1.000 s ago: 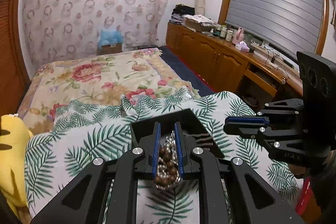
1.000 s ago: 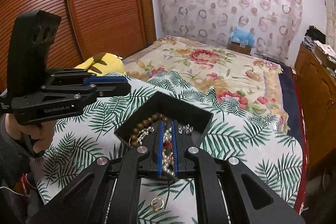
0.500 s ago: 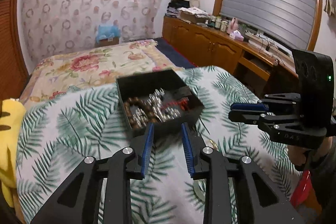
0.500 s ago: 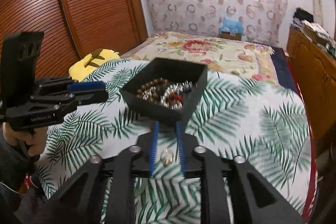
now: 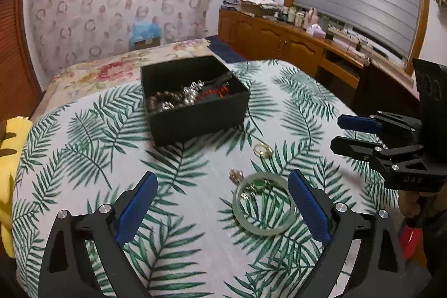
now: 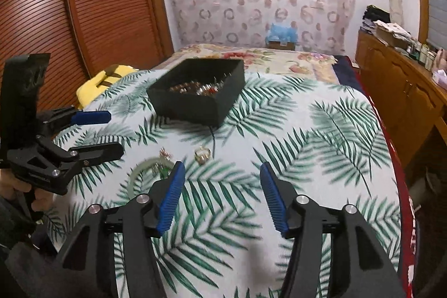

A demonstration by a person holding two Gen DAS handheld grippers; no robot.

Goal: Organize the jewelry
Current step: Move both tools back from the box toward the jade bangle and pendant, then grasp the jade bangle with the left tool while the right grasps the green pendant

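Note:
A black open box (image 5: 195,113) (image 6: 195,99) holding beads and silver pieces sits on the palm-leaf cloth. A pale green bangle (image 5: 265,219) (image 6: 138,169) lies nearer me, with a small green piece (image 5: 258,185) inside it and a small metal piece (image 5: 236,175) at its rim. A gold ring (image 5: 262,150) (image 6: 202,153) lies between bangle and box. My left gripper (image 5: 220,203) is wide open and empty, the bangle beside its right finger. My right gripper (image 6: 222,193) is wide open and empty, right of the bangle.
The table's cloth (image 5: 83,144) drops off at the right edge. A yellow plush (image 5: 11,158) lies at the left, a floral bed (image 6: 279,57) behind, a wooden cabinet (image 6: 405,97) at the right and a slatted wardrobe (image 6: 97,4) at the left.
Both grippers were shut on bead strands over the box, let them go into it, then pulled back and opened wide. The bangle, ring and small pieces came into view.

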